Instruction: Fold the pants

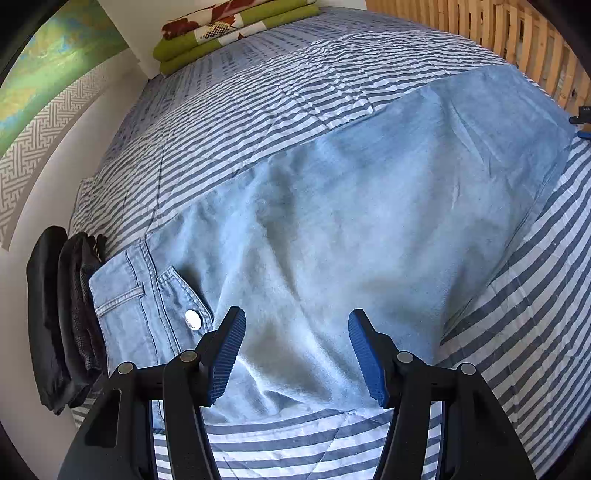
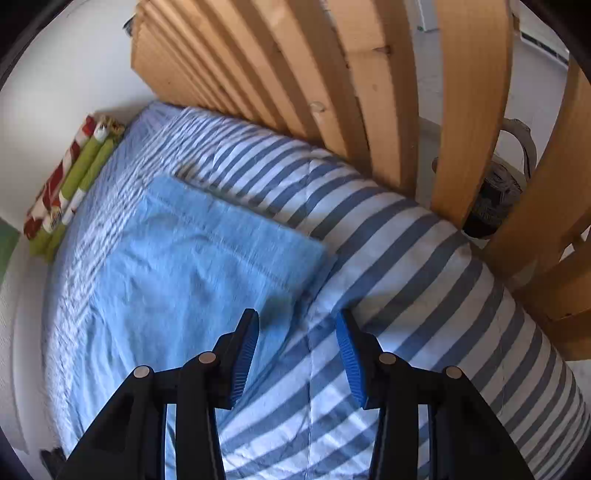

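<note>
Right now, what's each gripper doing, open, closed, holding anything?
Left gripper: open, holding nothing, above the pants.
Right gripper: open, holding nothing, over the pants' edge and the striped bedcover.

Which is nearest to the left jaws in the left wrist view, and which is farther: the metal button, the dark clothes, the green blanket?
From the left gripper:
1. Metal button, just left of the jaws, on the pants.
2. Dark clothes, at the left bed edge.
3. Green blanket, far end, against the wall.

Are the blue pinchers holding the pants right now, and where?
No, nothing is held. The left gripper hangs open above the pants near the waistband, and the right gripper hangs open over their edge and the striped bedcover.
</note>
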The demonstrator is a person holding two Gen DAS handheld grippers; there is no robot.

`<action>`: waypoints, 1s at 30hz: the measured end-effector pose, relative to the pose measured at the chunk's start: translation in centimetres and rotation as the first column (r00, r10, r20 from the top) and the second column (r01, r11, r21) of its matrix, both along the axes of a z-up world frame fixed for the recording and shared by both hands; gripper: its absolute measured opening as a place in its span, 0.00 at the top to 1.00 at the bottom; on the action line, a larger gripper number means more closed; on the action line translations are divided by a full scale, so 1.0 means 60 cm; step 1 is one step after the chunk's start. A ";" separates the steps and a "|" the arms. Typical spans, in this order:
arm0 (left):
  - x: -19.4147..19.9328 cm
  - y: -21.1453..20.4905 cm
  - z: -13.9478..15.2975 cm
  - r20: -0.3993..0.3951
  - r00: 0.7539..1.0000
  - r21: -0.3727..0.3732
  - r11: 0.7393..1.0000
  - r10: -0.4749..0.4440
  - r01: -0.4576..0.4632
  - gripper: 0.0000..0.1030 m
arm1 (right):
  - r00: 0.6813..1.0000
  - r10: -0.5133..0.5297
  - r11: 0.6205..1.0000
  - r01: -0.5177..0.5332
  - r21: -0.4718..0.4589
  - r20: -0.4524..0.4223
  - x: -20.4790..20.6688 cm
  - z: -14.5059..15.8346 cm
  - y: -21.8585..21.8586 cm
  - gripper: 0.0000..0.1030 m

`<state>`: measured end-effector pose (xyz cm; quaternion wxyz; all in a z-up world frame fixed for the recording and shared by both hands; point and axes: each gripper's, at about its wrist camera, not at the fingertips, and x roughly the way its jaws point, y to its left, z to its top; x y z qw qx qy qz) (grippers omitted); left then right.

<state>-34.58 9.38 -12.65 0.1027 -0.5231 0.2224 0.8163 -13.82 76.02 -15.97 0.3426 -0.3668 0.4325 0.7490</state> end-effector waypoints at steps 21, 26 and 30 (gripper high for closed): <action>-0.023 -0.026 -0.015 -0.017 1.000 -0.022 1.000 0.017 -0.017 0.40 | 0.986 0.082 0.988 -0.061 0.144 -0.145 -0.020 0.080 -0.049 0.86; -0.026 -0.089 -0.013 -0.007 0.992 0.054 0.991 0.124 -0.123 0.40 | 0.985 0.118 0.980 -0.096 0.173 -0.123 -0.054 0.123 -0.091 0.86; -0.003 -0.141 -0.005 0.000 0.986 0.077 0.983 0.169 -0.169 0.40 | 0.979 0.144 0.977 -0.117 0.176 -0.146 -0.075 0.152 -0.120 0.86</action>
